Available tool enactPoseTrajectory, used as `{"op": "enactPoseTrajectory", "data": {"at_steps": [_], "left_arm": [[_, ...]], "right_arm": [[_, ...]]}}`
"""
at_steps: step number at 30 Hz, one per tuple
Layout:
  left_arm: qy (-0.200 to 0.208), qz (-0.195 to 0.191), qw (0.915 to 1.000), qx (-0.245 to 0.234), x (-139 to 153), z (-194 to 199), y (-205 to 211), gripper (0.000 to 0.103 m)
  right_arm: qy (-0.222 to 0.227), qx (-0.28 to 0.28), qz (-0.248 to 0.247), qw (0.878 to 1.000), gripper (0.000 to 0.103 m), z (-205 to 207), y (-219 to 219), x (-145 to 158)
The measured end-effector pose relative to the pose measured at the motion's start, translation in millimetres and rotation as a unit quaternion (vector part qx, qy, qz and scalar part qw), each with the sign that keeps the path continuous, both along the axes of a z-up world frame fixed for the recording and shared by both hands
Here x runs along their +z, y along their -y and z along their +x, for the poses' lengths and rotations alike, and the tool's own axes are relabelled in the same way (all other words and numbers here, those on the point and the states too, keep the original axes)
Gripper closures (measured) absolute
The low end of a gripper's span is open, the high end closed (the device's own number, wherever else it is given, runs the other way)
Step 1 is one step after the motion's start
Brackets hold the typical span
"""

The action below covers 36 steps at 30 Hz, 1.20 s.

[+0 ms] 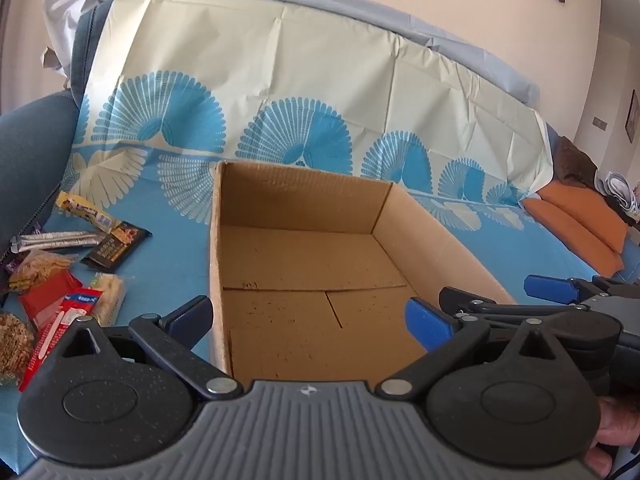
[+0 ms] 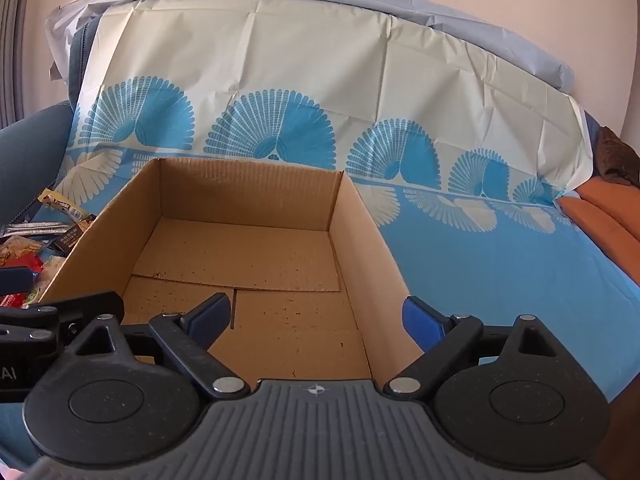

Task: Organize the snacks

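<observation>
Snack packets (image 1: 60, 272) lie in loose pile left of empty cardboard box (image 1: 304, 276). Probably light, crinkly, slippery, some crushable; take flat across middle. Left gripper (image 1: 308, 320) and right gripper (image 2: 318, 318) both wide, nothing between fingers.

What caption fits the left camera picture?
Open left gripper hovers over an empty cardboard box, snacks piled beside it.

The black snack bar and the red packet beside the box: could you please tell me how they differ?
The black snack bar is dark with gold print; the red packet is bright red and white. The black snack bar lies farther back on the blue cloth, apart from the pile, while the red packet sits nearer the camera among other snacks. Both lie flat, left of the empty cardboard box, outside it.
</observation>
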<state>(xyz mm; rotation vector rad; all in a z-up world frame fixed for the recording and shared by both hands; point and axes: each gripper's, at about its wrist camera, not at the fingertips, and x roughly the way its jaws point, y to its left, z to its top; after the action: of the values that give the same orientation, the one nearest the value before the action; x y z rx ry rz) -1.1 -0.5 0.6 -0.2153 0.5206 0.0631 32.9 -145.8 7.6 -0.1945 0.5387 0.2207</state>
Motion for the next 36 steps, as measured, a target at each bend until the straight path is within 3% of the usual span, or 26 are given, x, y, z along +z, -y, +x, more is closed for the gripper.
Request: {"op": "enactPoseTrajectory", "data": {"at_steps": [7, 17, 20, 25, 31, 35, 36], "left_arm": [[0.010, 0.011, 0.9998, 0.010, 4.3, -4.1, 2.5, 0.001], [0.002, 0.001, 0.9999, -0.016, 6.9, -9.5, -0.1, 0.006], [0.004, -0.002, 0.9997, -0.023, 11.4, -15.2, -2.6, 0.021], [-0.013, 0.003, 0.9989, -0.045, 26.9, -18.4, -14.8, 0.058], [-0.003, 0.047, 0.9936, -0.103, 55.4, -20.1, -48.8, 0.067], [0.002, 0.055, 0.9907, -0.125, 50.5, -26.9, -90.5, 0.067], [-0.016, 0.055, 0.9910, -0.121, 45.3, -26.6, -104.5, 0.067]], "right_arm": [[0.005, 0.005, 0.004, 1.000, 0.014, -0.2, -4.3, 1.5], [0.008, 0.007, 0.015, 1.000, 0.019, -4.3, 1.4, 3.6], [0.022, 0.011, 0.030, 0.999, 0.023, -5.8, -5.8, 3.1], [0.042, 0.026, 0.064, 0.997, 0.039, -12.8, -10.8, 7.0], [0.023, 0.044, 0.072, 0.996, 0.049, -16.6, -22.6, 13.1], [0.020, 0.061, 0.086, 0.994, 0.049, -21.4, -33.1, 18.5], [0.024, 0.066, 0.086, 0.994, 0.049, -23.2, -36.9, 19.6]]}}
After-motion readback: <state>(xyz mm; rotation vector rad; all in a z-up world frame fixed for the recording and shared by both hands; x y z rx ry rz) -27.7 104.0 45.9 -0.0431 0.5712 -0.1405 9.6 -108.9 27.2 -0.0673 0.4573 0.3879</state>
